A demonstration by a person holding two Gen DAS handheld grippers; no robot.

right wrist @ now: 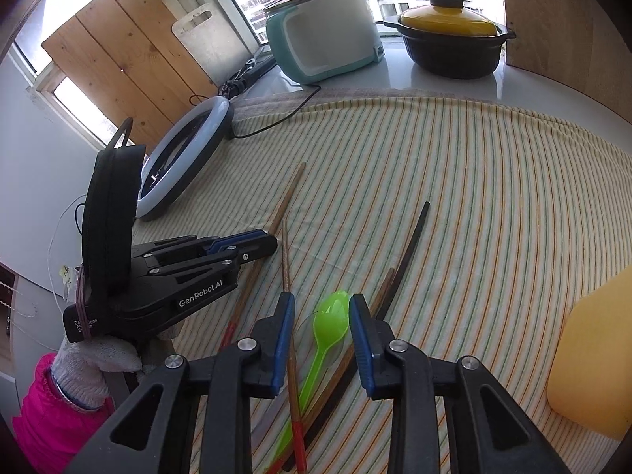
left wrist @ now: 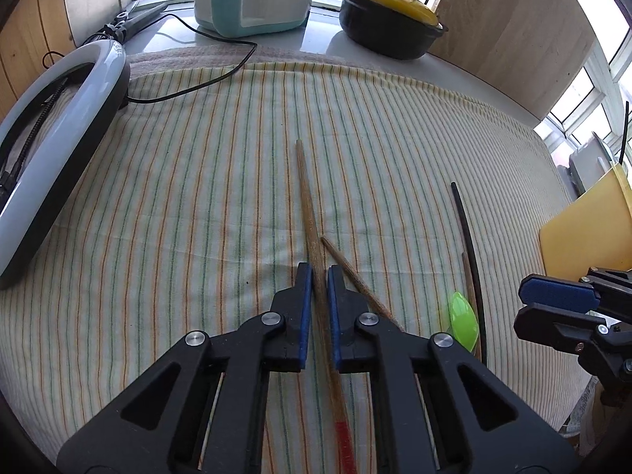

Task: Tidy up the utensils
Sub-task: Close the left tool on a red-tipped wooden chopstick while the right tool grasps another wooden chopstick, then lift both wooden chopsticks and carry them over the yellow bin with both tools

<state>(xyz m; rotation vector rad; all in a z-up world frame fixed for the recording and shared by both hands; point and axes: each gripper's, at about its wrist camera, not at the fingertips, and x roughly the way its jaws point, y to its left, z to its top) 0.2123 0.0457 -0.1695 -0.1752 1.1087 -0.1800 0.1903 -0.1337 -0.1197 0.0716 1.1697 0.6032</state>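
- The left tongs (left wrist: 319, 272) are clenched on a wooden chopstick (left wrist: 306, 193), probably to lift it off the counter's striped cloth (left wrist: 177, 205).
- The right tongs (right wrist: 322, 304) stand released, straddling the green spoon (right wrist: 330, 322), likely the next pick.

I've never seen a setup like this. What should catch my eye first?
Probably the left hand-held gripper, shut on a long wooden chopstick lying on the striped cloth. Next, the bright green plastic spoon between the right hand-held gripper's open fingers, and the yellow-lidded black pot by the window.
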